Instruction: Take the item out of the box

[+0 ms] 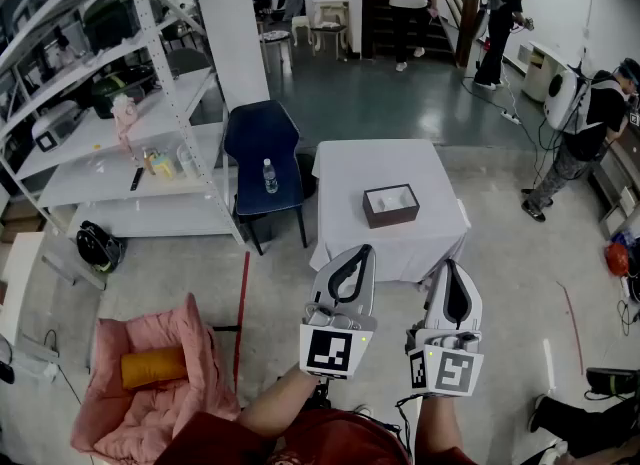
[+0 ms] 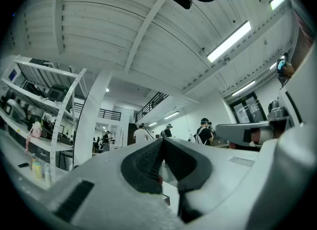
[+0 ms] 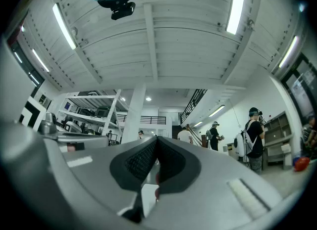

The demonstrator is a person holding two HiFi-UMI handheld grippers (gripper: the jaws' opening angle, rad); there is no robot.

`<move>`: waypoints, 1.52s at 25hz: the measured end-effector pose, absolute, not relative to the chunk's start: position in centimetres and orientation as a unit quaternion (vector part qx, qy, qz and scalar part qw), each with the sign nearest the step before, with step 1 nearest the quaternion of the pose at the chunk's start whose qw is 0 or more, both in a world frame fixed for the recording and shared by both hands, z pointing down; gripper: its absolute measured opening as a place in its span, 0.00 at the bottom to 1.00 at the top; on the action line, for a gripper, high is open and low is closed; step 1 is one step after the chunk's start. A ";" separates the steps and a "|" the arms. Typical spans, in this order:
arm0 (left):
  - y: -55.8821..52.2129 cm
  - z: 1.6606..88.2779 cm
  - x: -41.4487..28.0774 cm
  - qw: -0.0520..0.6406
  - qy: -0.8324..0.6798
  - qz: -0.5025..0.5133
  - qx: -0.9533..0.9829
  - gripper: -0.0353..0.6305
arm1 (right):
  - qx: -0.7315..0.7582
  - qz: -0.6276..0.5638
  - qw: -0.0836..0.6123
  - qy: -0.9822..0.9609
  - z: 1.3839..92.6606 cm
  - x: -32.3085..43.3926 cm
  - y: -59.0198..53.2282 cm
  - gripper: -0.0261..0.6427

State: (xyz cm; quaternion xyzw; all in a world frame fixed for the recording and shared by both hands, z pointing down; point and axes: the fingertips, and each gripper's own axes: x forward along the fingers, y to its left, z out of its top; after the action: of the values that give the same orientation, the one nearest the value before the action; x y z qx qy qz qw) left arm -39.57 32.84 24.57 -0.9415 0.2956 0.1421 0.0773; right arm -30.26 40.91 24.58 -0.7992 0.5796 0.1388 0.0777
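A dark brown box [image 1: 390, 205] with a white lining stands open on a white-clothed table [image 1: 350, 178] ahead of me; what lies inside is too small to make out. My left gripper [image 1: 364, 250] and right gripper [image 1: 449, 264] are held side by side in front of the table's near edge, well short of the box, tips raised. Both are shut with nothing between the jaws. In the left gripper view the shut left gripper [image 2: 162, 141] points up toward the ceiling, and in the right gripper view the shut right gripper [image 3: 156, 139] does the same.
A dark blue chair [image 1: 262, 158] with a water bottle [image 1: 269, 176] stands left of the table. White metal shelving [image 1: 120, 123] fills the left side. A pink cushioned seat [image 1: 150, 383] with a yellow roll sits near left. Several people stand at the back and right.
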 end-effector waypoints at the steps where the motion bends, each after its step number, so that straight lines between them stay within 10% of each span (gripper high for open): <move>1: 32.9 24.4 -40.1 0.077 0.296 0.141 -0.941 0.06 | -0.801 0.139 0.075 0.578 24.4 -30.8 41.1 0.04; 38: 21.2 27.6 -43.2 0.042 0.268 0.129 -0.954 0.06 | -0.814 0.092 0.050 0.571 28.7 -34.2 29.0 0.04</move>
State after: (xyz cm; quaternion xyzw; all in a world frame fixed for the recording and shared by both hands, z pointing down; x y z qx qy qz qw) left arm -43.16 21.23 27.62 -0.9539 0.2676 0.1294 0.0417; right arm -34.25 28.97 28.66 -0.8142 0.5711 0.0919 0.0496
